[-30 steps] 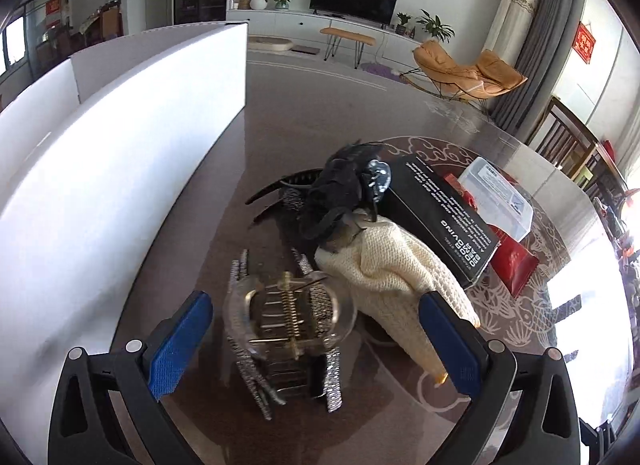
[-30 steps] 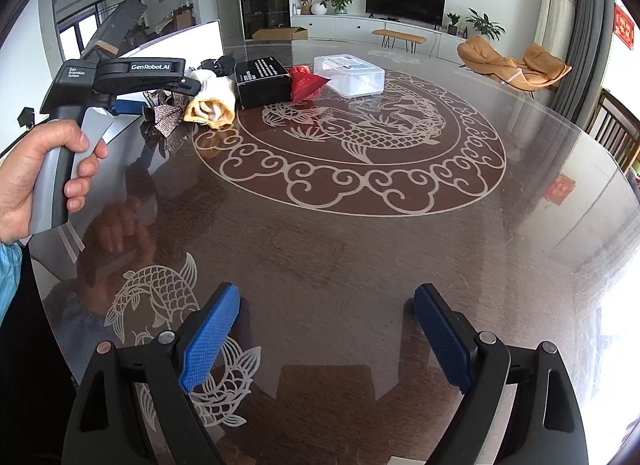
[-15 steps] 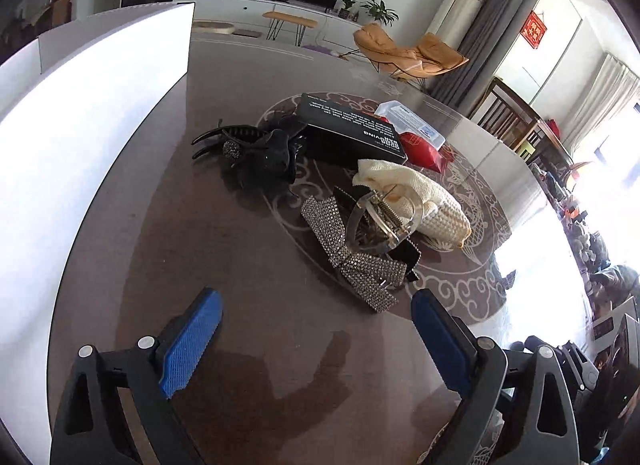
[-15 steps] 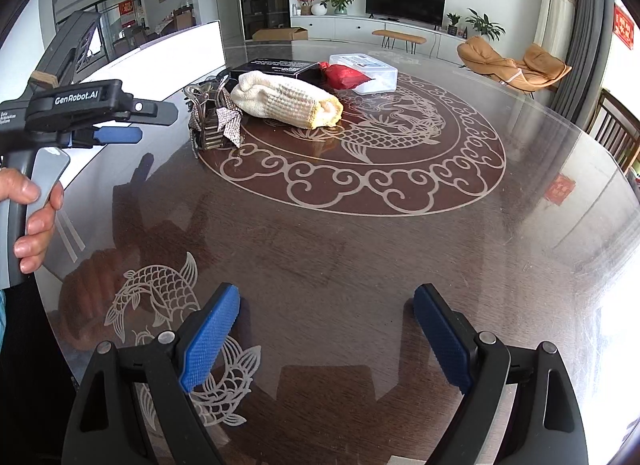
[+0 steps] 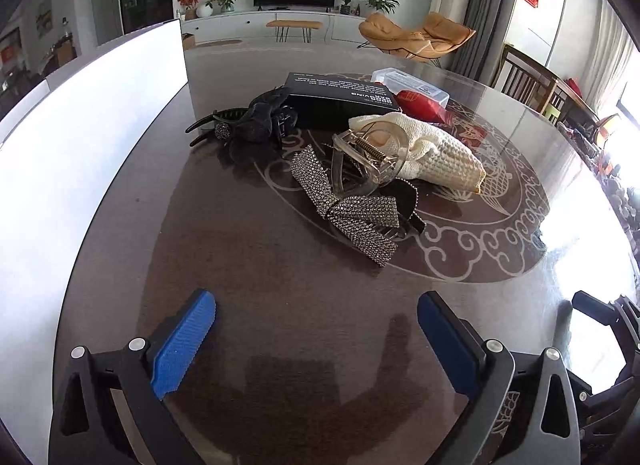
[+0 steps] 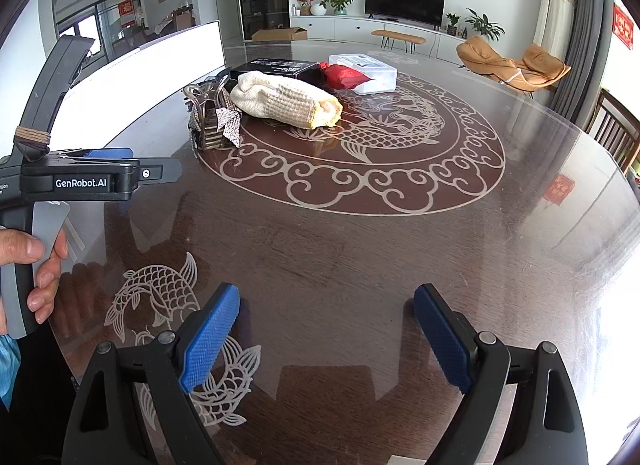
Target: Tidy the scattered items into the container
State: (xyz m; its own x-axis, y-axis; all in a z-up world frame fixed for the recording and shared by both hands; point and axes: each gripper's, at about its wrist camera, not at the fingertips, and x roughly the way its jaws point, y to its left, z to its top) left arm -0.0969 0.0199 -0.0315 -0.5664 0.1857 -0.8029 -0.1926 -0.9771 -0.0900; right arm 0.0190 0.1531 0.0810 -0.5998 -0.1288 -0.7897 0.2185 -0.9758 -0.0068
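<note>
A pile of items lies on the dark table: a clear claw hair clip, a rhinestone bow clip, a black flower claw clip, a cream knitted roll, a black box, a red pouch and a clear lidded plastic box. My left gripper is open and empty, well short of the bow clip. My right gripper is open and empty over bare table, far from the pile. The left gripper's body also shows in the right wrist view.
A tall white panel stands along the left of the table. The glass-topped table has a carved dragon and fish pattern. Chairs stand at the right edge.
My left gripper has pulled back from the clear hair clip, which now lies far ahead, and swung right. The right gripper has not moved.
</note>
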